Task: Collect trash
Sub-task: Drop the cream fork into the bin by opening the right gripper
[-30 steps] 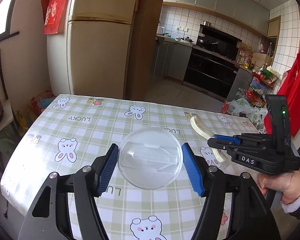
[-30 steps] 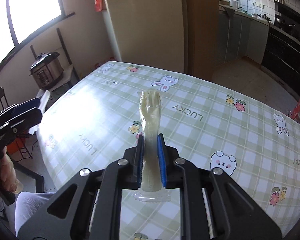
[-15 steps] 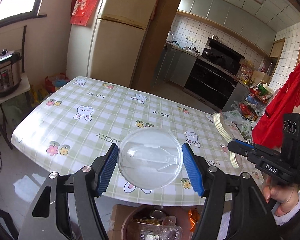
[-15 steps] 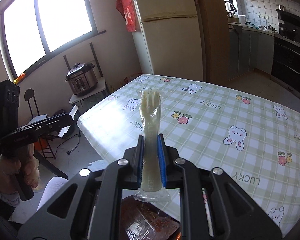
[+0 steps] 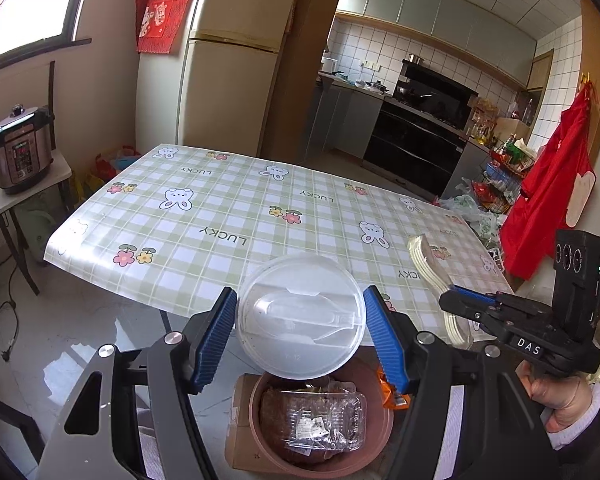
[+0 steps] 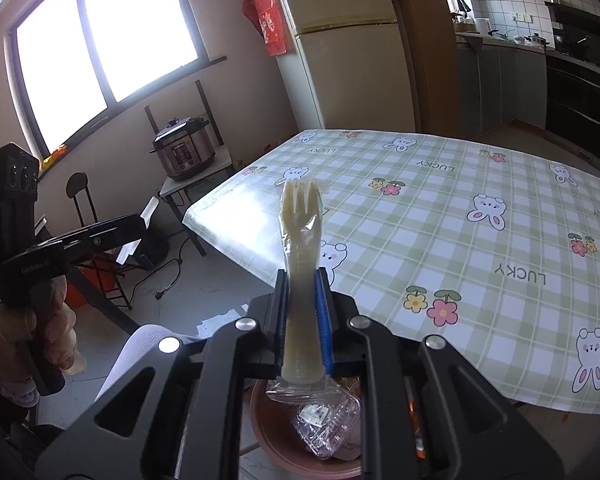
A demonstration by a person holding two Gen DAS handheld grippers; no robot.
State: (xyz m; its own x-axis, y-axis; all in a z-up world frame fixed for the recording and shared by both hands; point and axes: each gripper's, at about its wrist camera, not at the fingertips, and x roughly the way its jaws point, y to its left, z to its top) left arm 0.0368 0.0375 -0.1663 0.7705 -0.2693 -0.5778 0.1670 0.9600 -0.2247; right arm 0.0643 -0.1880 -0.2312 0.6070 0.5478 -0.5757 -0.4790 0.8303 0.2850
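My left gripper (image 5: 300, 328) is shut on a clear round plastic lid (image 5: 302, 316) and holds it in the air above a pink trash bin (image 5: 268, 432) on the floor. The bin holds a clear plastic clamshell box (image 5: 320, 420) and an orange wrapper (image 5: 392, 392). My right gripper (image 6: 302, 292) is shut on a cream plastic fork in a clear wrapper (image 6: 302, 240), pointing up, also above the bin (image 6: 268, 432). The right gripper with the fork also shows in the left wrist view (image 5: 456, 292). The left gripper also shows in the right wrist view (image 6: 140, 224).
A table with a green checked bunny tablecloth (image 5: 260, 216) stands just beyond the bin. A cardboard piece (image 5: 240, 420) lies under the bin. A pressure cooker (image 5: 20, 148) sits on a side table at left. A fridge (image 5: 228, 92) and kitchen counters stand behind.
Both grippers have pulled back from over the table to beyond its near edge. The trash bin has come into view beneath them. Both grips are unchanged.
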